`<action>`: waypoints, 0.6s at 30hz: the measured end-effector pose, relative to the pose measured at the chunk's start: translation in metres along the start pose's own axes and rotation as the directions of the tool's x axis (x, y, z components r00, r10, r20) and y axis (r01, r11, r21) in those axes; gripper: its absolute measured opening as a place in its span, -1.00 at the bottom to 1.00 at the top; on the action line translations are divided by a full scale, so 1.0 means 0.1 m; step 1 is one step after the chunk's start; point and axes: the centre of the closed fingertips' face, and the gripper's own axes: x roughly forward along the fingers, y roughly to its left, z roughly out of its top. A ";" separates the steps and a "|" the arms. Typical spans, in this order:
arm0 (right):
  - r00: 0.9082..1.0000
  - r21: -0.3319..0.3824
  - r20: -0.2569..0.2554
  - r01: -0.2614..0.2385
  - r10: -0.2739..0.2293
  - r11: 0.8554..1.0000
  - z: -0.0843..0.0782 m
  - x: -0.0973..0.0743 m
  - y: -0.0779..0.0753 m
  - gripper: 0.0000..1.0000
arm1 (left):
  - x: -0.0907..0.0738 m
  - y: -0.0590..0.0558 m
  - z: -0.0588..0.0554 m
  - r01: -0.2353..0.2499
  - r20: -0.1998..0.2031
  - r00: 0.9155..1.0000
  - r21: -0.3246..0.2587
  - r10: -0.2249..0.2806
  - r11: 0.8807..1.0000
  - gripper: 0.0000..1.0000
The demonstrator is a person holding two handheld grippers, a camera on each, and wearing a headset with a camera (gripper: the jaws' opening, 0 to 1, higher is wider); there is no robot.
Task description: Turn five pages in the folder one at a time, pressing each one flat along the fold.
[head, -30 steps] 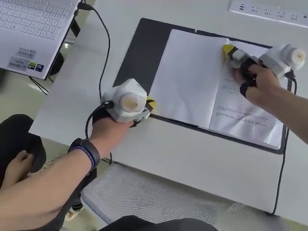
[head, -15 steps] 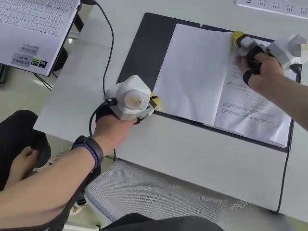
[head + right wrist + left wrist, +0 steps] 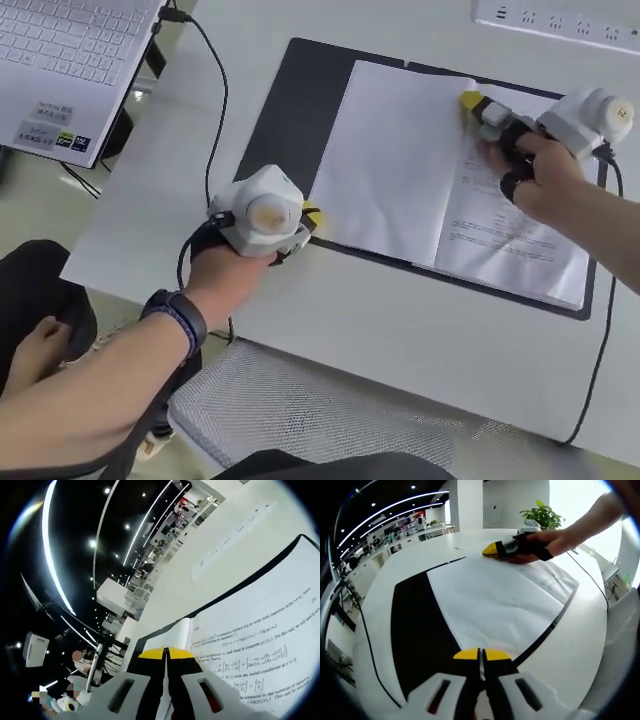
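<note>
Right gripper (image 3: 472,102) fingers clenched on nothing at the fold's (image 3: 447,190) far end; I'd press along it toward me (left gripper (image 3: 312,216) clenched, left of fold).

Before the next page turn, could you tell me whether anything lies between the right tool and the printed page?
Nothing visible does: the right tool sits at the top of the printed page beside the fold; the left tool is apart, at the folder's near edge.

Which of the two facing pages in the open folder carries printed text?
The right-hand page, the one nearer the right hand-held gripper; the left-hand page is blank white.
</note>
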 end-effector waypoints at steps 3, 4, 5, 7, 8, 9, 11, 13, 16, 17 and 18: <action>0.999 -0.011 -0.033 -0.021 0.021 1.000 -0.11 -0.09 0.04 -1.00 | 0.00 0.00 0.00 0.000 0.002 1.000 -0.005 0.000 1.000 -0.99; 0.998 -0.033 -0.057 -0.040 0.038 0.999 -0.20 -0.16 0.10 -1.00 | 0.00 0.00 0.00 0.000 0.003 1.000 -0.006 0.000 1.000 -0.99; 0.997 -0.038 -0.066 -0.048 0.045 0.998 -0.25 -0.20 0.14 -1.00 | 0.00 0.00 0.00 -0.001 0.003 1.000 -0.007 0.001 1.000 -0.99; 0.995 -0.039 -0.086 -0.062 0.058 0.997 -0.33 -0.26 0.14 -1.00 | 0.00 0.00 0.00 -0.001 0.005 1.000 -0.008 0.001 1.000 -1.00; 0.992 -0.046 -0.107 -0.076 0.071 0.996 -0.41 -0.31 0.17 -1.00 | 0.00 0.00 0.00 -0.001 0.005 1.000 -0.011 0.001 1.000 -1.00; 0.989 -0.046 -0.125 -0.088 0.081 0.995 -0.51 -0.37 0.21 -1.00 | 0.00 0.00 0.00 -0.002 0.005 1.000 -0.014 0.002 1.000 -1.00; 0.981 -0.047 -0.164 -0.112 0.103 0.993 -0.65 -0.48 0.33 -1.00 | 0.01 0.01 0.00 0.000 0.000 1.000 -0.041 0.000 0.999 -1.00; 0.977 -0.060 -0.183 -0.121 0.108 0.991 -0.69 -0.53 0.29 -1.00 | 0.01 0.03 -0.01 -0.003 0.000 1.000 -0.038 0.003 0.999 -1.00; 0.973 -0.058 -0.200 -0.128 0.114 0.990 -0.79 -0.60 0.28 -1.00 | 0.00 0.03 -0.01 0.007 0.001 1.000 -0.048 -0.007 0.999 -1.00; 0.972 -0.057 -0.203 -0.130 0.116 0.990 -0.81 -0.62 0.29 -1.00 | 0.00 0.02 -0.01 0.007 0.001 1.000 -0.046 -0.007 0.999 -1.00; 0.972 -0.053 -0.205 -0.131 0.117 0.990 -0.85 -0.66 0.29 -1.00 | 0.00 0.02 -0.01 0.006 0.001 1.000 -0.044 -0.006 0.999 -1.00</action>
